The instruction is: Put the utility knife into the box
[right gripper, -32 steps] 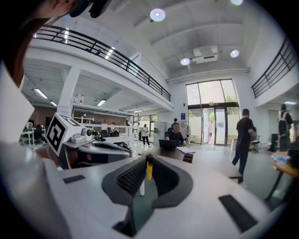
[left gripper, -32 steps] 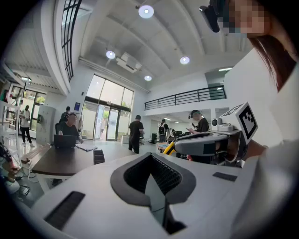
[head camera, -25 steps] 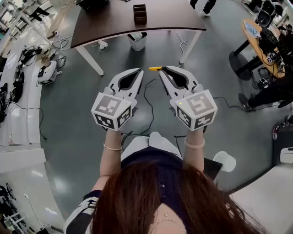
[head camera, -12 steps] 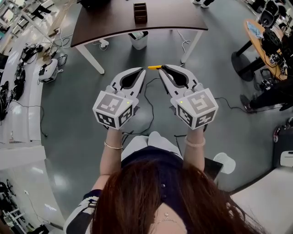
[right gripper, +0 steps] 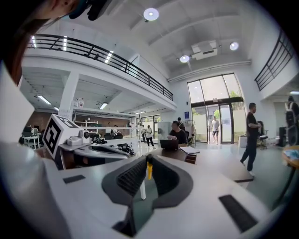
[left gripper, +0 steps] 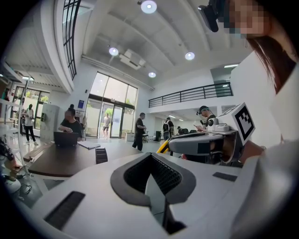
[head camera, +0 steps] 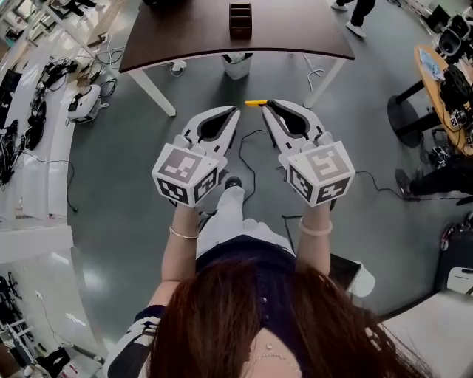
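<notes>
A yellow utility knife (head camera: 255, 103) sticks out leftward from the tips of my right gripper (head camera: 269, 104), which is shut on it; in the right gripper view the knife (right gripper: 149, 170) stands between the dark pads. My left gripper (head camera: 236, 111) is beside it, shut with nothing in it, and its jaws meet at the tip (left gripper: 152, 157). Both are held in the air over the grey floor, short of the dark brown table (head camera: 185, 37). The small dark box (head camera: 239, 20) stands on that table, also seen as a box (right gripper: 190, 158) ahead of the right jaws.
A white bin (head camera: 236, 66) stands under the table. A black cable (head camera: 247, 159) runs across the floor below the grippers. A person (right gripper: 177, 134) sits with a laptop at the table's far side. A round table (head camera: 443, 81) with gear is at the right.
Both grippers have moved forward towards the table, which now lies nearer in the head view. The person's foot has come into view below the grippers. The knife stays gripped.
</notes>
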A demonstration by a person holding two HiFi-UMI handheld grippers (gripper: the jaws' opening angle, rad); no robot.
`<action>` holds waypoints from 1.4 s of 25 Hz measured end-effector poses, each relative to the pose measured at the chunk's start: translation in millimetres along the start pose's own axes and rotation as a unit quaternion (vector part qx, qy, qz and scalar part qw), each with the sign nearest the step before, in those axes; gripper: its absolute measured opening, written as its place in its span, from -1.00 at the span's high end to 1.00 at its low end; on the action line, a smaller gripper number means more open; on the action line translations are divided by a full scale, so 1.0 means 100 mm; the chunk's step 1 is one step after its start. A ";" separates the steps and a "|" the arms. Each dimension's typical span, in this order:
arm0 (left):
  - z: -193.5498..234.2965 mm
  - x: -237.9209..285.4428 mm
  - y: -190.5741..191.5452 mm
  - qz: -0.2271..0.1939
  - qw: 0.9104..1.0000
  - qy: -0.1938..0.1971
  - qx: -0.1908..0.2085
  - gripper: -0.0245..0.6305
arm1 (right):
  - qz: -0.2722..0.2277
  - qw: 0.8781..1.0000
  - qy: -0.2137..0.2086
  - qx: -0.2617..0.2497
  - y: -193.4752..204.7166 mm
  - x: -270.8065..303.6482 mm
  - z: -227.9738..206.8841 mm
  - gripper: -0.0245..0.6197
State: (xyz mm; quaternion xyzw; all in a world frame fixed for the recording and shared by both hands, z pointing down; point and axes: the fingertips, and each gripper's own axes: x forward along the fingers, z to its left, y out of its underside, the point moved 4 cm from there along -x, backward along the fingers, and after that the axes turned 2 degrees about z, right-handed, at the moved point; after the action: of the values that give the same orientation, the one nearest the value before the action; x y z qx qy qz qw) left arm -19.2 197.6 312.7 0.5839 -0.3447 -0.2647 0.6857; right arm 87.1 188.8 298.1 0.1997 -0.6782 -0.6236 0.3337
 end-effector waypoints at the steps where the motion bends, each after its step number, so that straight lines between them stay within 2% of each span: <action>1: 0.09 0.09 -0.01 0.000 1.000 0.001 0.000 0.94 | -0.001 1.000 -0.001 0.001 -0.01 0.10 -0.07 0.77; 6: 0.59 0.57 -0.12 0.001 1.000 0.015 0.007 0.94 | 0.002 1.000 0.006 0.005 -0.10 0.68 -0.46 0.77; 13: 1.29 1.21 -0.38 -0.003 0.999 0.030 0.021 0.94 | -0.006 1.000 0.024 -0.004 -0.41 1.38 -1.01 0.77; 20: 1.78 1.62 -0.44 -0.001 0.999 0.042 0.016 0.94 | -0.007 0.999 0.038 0.001 -0.48 1.86 -1.32 0.77; 27: 2.15 2.23 -0.41 0.012 0.999 0.036 0.009 0.94 | -0.010 0.999 0.040 0.014 -0.46 2.27 -1.93 0.77; 35: 2.71 3.05 -0.63 0.006 1.000 0.013 0.002 0.94 | -0.008 1.000 0.014 0.011 -0.61 2.96 -2.75 0.77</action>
State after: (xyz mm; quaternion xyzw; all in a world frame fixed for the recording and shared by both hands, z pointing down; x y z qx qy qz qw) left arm -39.1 -214.8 322.7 0.5866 -0.3396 -0.2523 0.6906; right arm 64.4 -219.2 298.2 0.2172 -0.6788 -0.6156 0.3362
